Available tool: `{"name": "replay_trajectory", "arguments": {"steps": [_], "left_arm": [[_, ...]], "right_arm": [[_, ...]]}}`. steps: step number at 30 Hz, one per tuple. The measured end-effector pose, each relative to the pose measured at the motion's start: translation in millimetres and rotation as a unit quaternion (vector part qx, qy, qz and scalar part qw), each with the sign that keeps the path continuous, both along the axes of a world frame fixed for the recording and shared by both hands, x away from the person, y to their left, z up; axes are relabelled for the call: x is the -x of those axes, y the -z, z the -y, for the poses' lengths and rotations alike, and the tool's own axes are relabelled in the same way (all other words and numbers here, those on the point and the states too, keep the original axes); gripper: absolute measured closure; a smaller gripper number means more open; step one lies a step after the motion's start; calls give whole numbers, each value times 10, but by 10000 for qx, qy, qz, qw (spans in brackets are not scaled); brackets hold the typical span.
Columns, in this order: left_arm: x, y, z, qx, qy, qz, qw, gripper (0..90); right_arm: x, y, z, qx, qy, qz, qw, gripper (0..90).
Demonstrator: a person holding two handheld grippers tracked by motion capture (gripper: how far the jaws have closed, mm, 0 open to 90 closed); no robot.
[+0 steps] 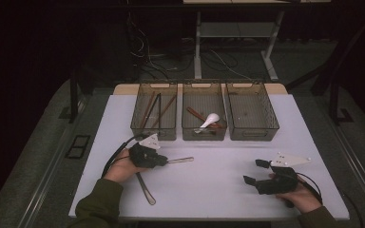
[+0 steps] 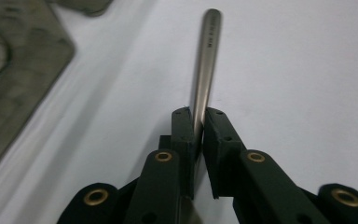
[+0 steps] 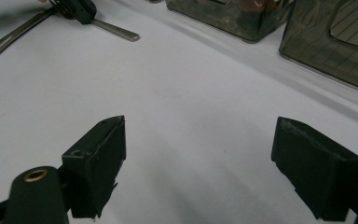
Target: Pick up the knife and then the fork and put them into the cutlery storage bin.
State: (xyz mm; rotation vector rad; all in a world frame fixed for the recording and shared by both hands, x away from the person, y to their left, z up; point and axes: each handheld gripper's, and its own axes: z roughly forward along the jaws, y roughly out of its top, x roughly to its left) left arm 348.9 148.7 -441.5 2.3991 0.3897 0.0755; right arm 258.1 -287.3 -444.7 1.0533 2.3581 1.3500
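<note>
Your left tongs [image 2: 198, 135] pinch the metal handle [image 2: 204, 70] off-centre, right tongs [image 3: 198, 163] wide open and empty—it may swivel or slip when lifted.

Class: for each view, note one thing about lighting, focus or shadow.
High view: white table lit, surroundings near black. Left gripper view: metal handle sharp with a soft sheen, bins at the left edge blurred. Right gripper view: bins cast a soft shadow band on the table.
</note>
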Motion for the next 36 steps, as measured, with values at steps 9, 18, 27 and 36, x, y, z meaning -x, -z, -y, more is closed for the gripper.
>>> {"name": "replay_trajectory", "arguments": {"steps": [9,18,27,36], "left_arm": [[33,-3,53,43,242,8,9997,841],[42,-112,50,391,217,-7,9990,842],[106,-249,189,699,477,52,9964,842],[216,-412,549,917,1123,110,9894,841]], "right_arm": [[-15,-6,12,-53,-26,-32,10000,175],[-72,-110,50,-178,-158,-547,9982,168],[-124,-246,-17,99,-742,-486,9960,140],[-258,-380,-231,157,-1167,-358,9924,149]]}}
